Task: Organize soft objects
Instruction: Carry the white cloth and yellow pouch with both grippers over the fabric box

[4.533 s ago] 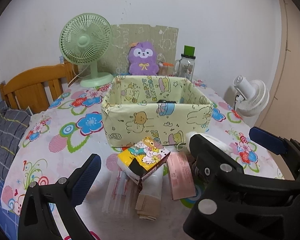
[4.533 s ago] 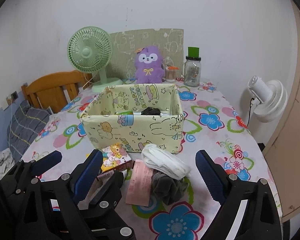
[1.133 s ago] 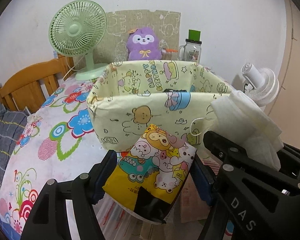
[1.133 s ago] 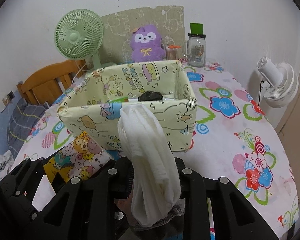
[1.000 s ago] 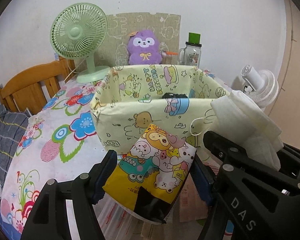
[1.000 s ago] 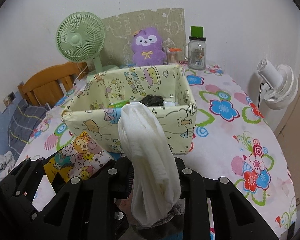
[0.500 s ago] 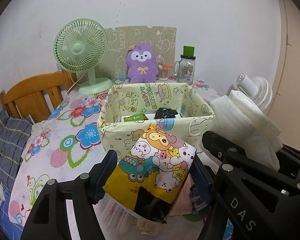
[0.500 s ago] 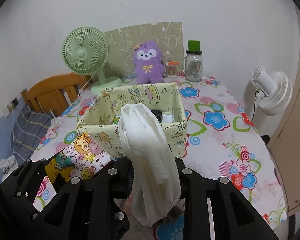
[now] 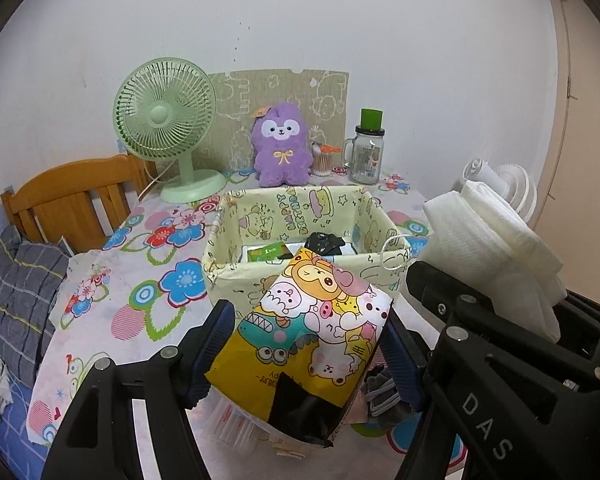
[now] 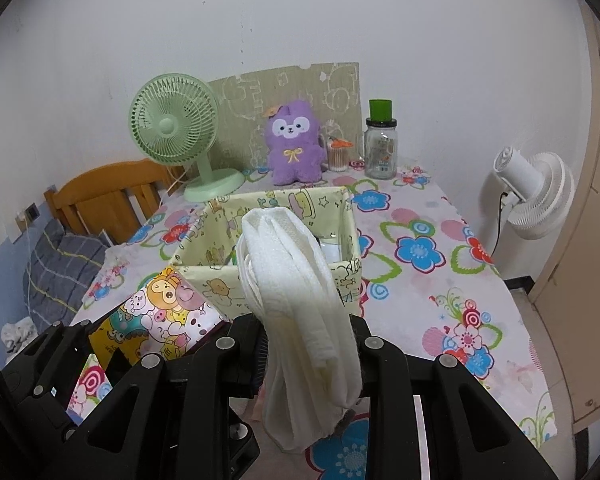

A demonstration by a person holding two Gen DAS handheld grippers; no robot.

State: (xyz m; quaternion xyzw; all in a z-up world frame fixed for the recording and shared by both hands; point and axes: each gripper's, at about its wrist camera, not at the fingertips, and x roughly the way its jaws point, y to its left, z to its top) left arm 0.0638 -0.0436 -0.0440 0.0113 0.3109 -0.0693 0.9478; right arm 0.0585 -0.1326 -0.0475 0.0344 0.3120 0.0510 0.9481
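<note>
Left fingers (image 9: pixel 306 354): partly spread, clamped on both sides of the cartoon pack (image 9: pixel 308 332); pack tilted, held clear of the tabletop (image 9: pixel 100 320).
Right fingers (image 10: pixel 308 354): nearly closed, pinching the white cloth (image 10: pixel 296 300); the cloth drooped over them front and back.
Change: 4.5 s ago both pairs of fingers were empty and wide, pack and cloth lying on the tabletop in front of the box (image 9: pixel 236 248). Grips matched the frames of a second ago. Since then both views had pulled up and back; the box looked smaller and its inside showed.
Meaning: both picks looked done, carry under way; likely next a drop into the box, not yet begun.
Task things: pack and cloth in the air, short of the box's near wall. A dark item (image 9: pixel 324 242) and a green-labelled packet (image 9: pixel 266 251) already lay inside. Grey cloth (image 9: pixel 380 394) and a pink card remained on the tabletop under the fingers.
Pose: both grippers side by side, angled down toward the box, right one just beside the left; no roll visible.
Surroundings: green fan (image 9: pixel 164 120), purple plush (image 9: pixel 282 146) and jar (image 9: pixel 366 152) at the far edge, well apart from the box; white fan (image 10: pixel 534 196) off the right side; wooden chair (image 9: pixel 72 204) to the left.
Risk: the cloth's loose tail might catch on the box rim.
</note>
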